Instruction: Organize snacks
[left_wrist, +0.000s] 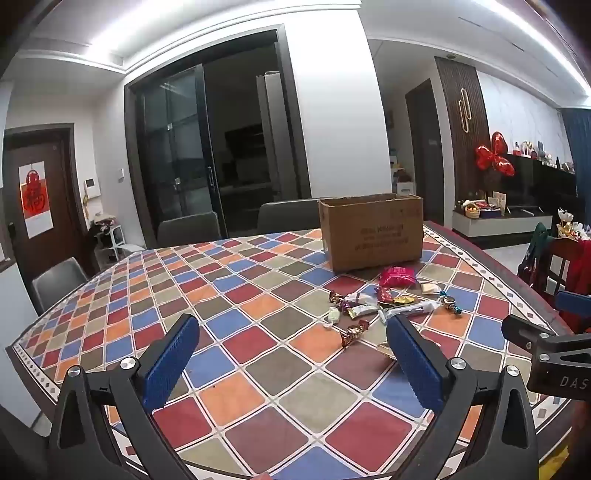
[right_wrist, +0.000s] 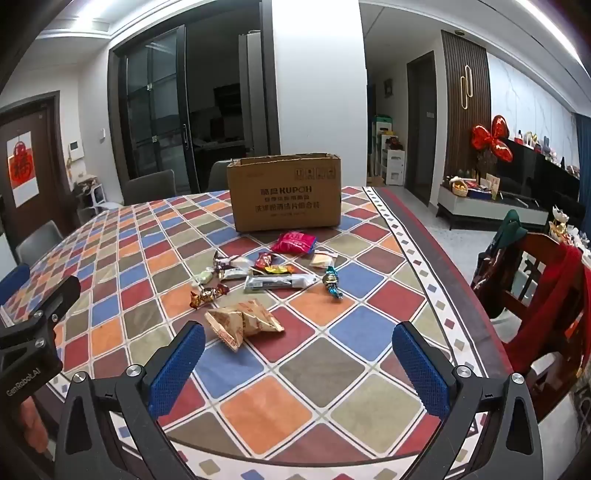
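White walls (right_wrist: 317, 92) and ceiling, lit by a bright strip (left_wrist: 546, 40) along the cornice. Dark sliding glass doors (right_wrist: 159, 110) at the back, grey chairs (right_wrist: 149, 192) in front of them. Brown door (left_wrist: 40, 192) on the left with a red paper hanging (left_wrist: 35, 197). Slatted dark panel (right_wrist: 467, 85) to the right, a red foil bow (right_wrist: 493, 142) beside it, a low white cabinet (right_wrist: 491, 210) beneath. Checked tablecloth (right_wrist: 258, 406) in red, blue, orange and grey. Wooden chair (right_wrist: 535, 280) draped in red at right.

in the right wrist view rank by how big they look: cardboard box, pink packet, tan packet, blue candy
1. cardboard box
2. tan packet, though it lies nearest the camera
3. pink packet
4. blue candy
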